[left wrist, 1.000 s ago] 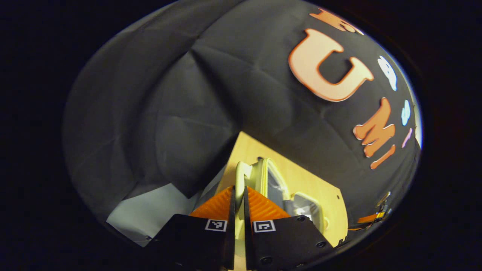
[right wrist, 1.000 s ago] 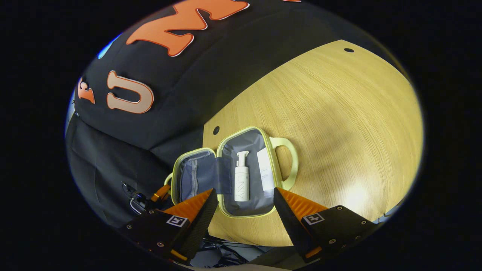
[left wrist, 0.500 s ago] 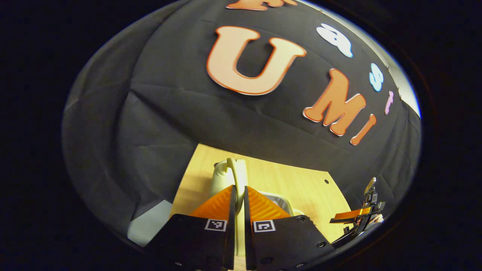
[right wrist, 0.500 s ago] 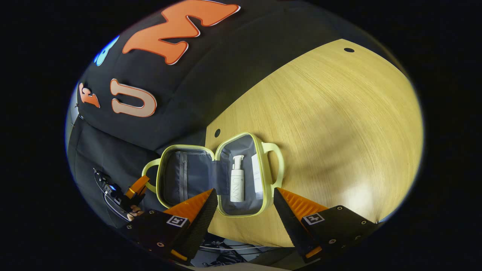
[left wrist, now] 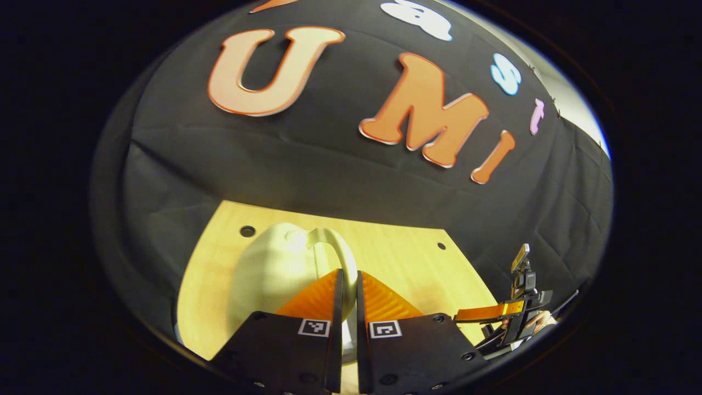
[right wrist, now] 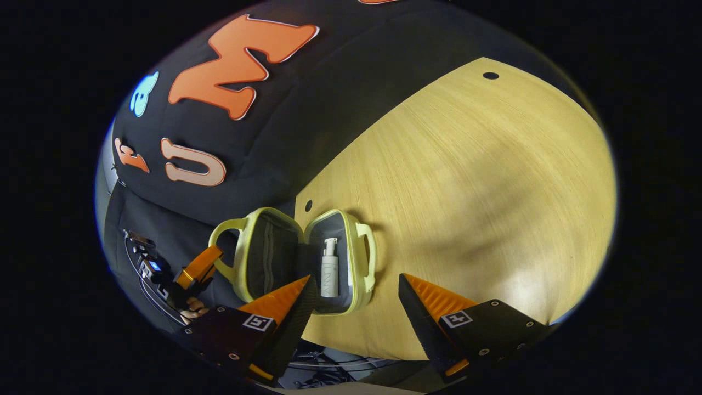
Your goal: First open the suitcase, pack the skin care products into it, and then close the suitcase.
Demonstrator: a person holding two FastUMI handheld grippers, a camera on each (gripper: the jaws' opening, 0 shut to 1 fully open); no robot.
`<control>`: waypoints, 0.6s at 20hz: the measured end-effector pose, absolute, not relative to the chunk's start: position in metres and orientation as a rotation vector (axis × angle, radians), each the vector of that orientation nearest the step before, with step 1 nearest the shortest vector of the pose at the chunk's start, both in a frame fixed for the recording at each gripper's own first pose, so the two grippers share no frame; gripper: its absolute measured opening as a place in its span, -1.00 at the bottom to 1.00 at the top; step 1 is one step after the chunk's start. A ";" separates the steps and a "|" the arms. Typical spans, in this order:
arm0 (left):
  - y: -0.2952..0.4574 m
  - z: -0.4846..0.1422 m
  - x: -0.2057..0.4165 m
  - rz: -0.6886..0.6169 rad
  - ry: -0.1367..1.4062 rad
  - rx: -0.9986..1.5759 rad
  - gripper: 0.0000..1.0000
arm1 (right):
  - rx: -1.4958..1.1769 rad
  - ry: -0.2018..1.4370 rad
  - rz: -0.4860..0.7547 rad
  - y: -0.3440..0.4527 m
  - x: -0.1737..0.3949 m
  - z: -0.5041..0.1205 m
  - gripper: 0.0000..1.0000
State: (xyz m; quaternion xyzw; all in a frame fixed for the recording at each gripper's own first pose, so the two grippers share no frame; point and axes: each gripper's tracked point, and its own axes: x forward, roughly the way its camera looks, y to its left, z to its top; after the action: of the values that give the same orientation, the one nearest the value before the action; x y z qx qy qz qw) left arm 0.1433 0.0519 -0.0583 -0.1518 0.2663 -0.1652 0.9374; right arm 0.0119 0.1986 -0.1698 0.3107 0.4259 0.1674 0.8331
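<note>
The pale yellow-green suitcase (right wrist: 351, 296) lies on the wooden table (right wrist: 466, 181) with its lid (right wrist: 263, 252) raised about halfway over the base. A white pump bottle (right wrist: 329, 271) lies in the grey-lined base. My left gripper (left wrist: 346, 274) is shut on the lid's handle (left wrist: 337, 247), and the lid's cream outer shell (left wrist: 269, 269) sits just beyond the fingers. In the right gripper view the left gripper (right wrist: 200, 266) is at that handle (right wrist: 222, 247). My right gripper (right wrist: 356, 282) hangs open above the table's near edge, just right of the case, holding nothing.
The base half has its own handle (right wrist: 368, 258) pointing toward the wide bare tabletop on the right. Small round holes (right wrist: 490, 75) mark the table's corners. A hand (right wrist: 189, 315) holds the left gripper. The right gripper (left wrist: 510, 312) shows at the far right of the left gripper view.
The lid has swung up from lying flat open to about half raised over the base, carried by my left gripper on its handle. The right gripper has stayed open and nearly still.
</note>
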 end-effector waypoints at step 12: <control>-0.073 -0.236 0.138 -0.331 0.835 0.031 -0.75 | 0.662 0.904 0.284 0.123 0.008 -0.187 0.91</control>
State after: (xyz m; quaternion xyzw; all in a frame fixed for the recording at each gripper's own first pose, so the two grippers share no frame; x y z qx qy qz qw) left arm 0.1384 -0.0726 -0.2360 0.0149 0.4035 -0.1600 0.9007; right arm 0.0076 0.1235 -0.1872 0.3128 0.4275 0.1342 0.8375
